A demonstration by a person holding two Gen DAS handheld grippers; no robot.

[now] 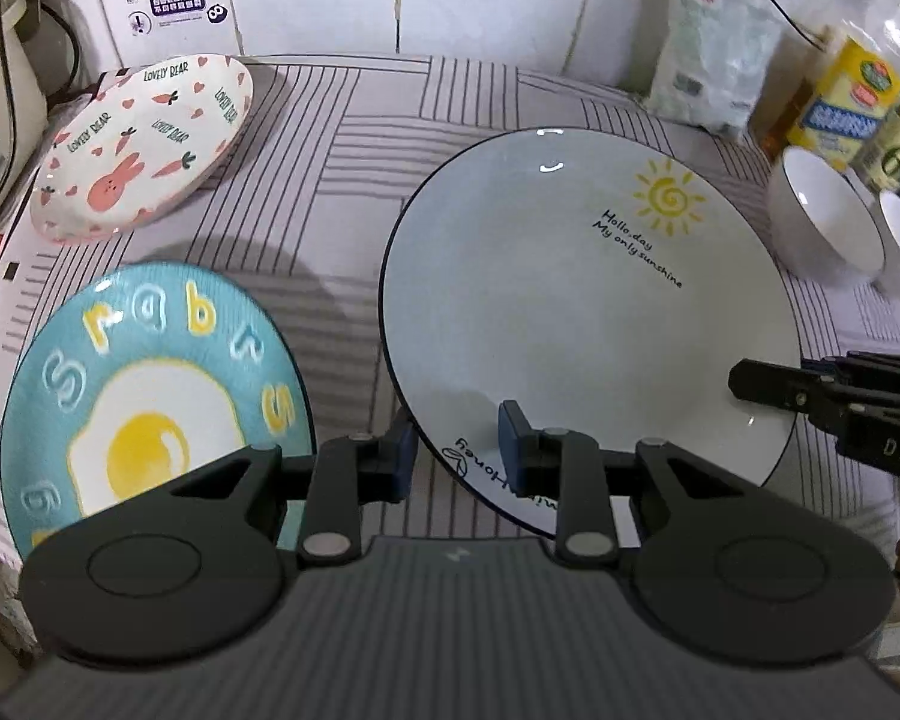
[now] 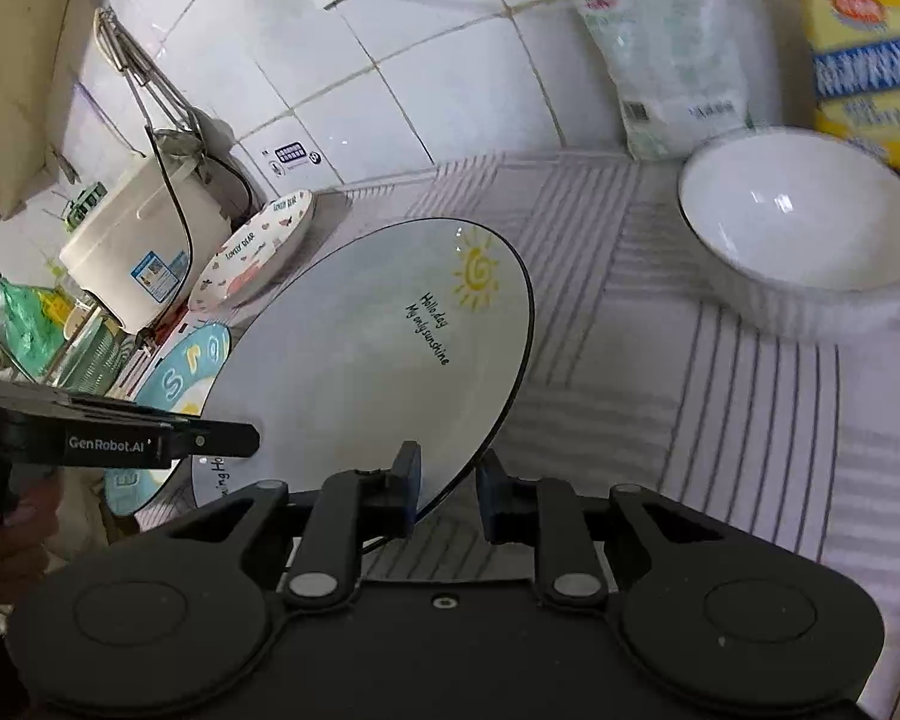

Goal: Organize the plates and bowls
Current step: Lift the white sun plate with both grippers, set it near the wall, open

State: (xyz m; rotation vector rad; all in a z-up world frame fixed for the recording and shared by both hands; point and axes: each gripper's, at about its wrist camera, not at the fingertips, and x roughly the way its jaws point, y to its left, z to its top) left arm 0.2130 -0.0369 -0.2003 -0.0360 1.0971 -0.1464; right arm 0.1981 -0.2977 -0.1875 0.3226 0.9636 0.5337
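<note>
Both grippers, left [image 1: 457,450] and right [image 2: 447,495], pinch the sun plate [image 1: 570,300] by its near rim above the cloth [image 1: 330,180]. It looks stiff, glazed, slippery, breakable; the rim is the only hold.

Both fisheye views are evenly lit by soft, cool indoor light, with straight tile lines bowed and corners darkened toward the edges. The sun-print plate [image 1: 588,324] shows small glare spots and casts a soft shadow on the striped tablecloth [image 1: 330,192]. In the right wrist view the white bowl [image 2: 804,228] and yellow carton [image 2: 858,48] are motion-blurred.
</note>
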